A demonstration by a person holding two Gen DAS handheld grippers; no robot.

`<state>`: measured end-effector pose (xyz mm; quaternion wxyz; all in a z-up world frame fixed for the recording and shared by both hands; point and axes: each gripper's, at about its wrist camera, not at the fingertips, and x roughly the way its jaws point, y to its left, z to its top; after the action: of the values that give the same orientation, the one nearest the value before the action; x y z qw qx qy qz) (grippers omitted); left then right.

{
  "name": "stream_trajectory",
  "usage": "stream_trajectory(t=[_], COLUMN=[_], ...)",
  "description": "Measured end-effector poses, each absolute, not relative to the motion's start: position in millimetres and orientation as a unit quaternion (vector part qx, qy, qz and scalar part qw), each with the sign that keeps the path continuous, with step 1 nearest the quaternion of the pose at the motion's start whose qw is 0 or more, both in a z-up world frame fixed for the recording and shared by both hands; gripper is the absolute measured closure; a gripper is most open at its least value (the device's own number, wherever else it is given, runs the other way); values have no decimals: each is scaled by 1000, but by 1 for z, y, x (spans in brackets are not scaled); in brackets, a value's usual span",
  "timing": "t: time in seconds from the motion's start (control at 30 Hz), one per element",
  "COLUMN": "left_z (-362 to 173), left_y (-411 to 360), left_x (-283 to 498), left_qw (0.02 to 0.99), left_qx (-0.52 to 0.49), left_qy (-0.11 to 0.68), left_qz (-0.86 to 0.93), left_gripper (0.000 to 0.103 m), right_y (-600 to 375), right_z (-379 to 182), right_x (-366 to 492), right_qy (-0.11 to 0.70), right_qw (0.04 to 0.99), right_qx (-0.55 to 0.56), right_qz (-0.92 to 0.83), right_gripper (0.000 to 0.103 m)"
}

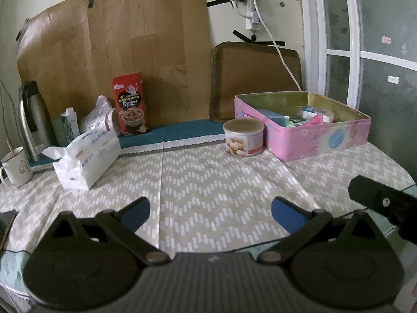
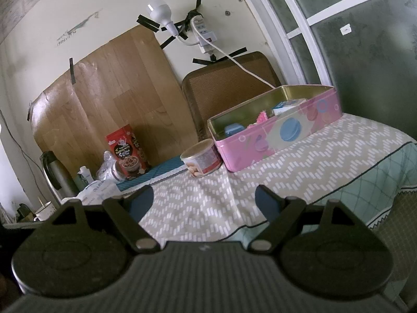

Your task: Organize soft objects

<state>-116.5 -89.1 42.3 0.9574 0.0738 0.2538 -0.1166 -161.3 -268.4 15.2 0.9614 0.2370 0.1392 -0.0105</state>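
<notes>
A pink tin box (image 1: 320,140) (image 2: 263,140) stands open at the table's back right, holding several small items, among them something blue and something pink. A white soft tissue pack (image 1: 86,159) (image 2: 100,191) lies at the left. My left gripper (image 1: 209,212) hovers open over the zigzag tablecloth (image 1: 208,182) near the front edge, with nothing between its blue pads. My right gripper (image 2: 204,200) is open and empty too, above the table's front right corner. Part of the right gripper (image 1: 383,203) shows at the right edge of the left wrist view.
A nut can (image 1: 244,137) (image 2: 202,160) sits beside the tin. Along the back wall stand a red cereal box (image 1: 130,104) (image 2: 127,151), a plastic bag (image 1: 97,116), a steel kettle (image 1: 31,120) and a mug (image 1: 17,167). A brown chair back (image 1: 255,78) rises behind the table.
</notes>
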Motion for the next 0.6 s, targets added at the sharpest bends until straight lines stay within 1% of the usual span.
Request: stream_trajectory(t=[0.43,0.6], left_z=[42,42], left_y=[-87,-88], left_x=[-112,-114], left_qw=[953,952], left_qx=[66,70], left_qy=[273,273], left_qz=[-116,-117], left_gripper=[0,0], right_y=[-268,-263], right_z=[15,20], right_x=[-161,-168], right_qy=[138,112], right_qw=[962,970], right_qx=[237,215], right_qz=[-12,-27], right_gripper=[15,15])
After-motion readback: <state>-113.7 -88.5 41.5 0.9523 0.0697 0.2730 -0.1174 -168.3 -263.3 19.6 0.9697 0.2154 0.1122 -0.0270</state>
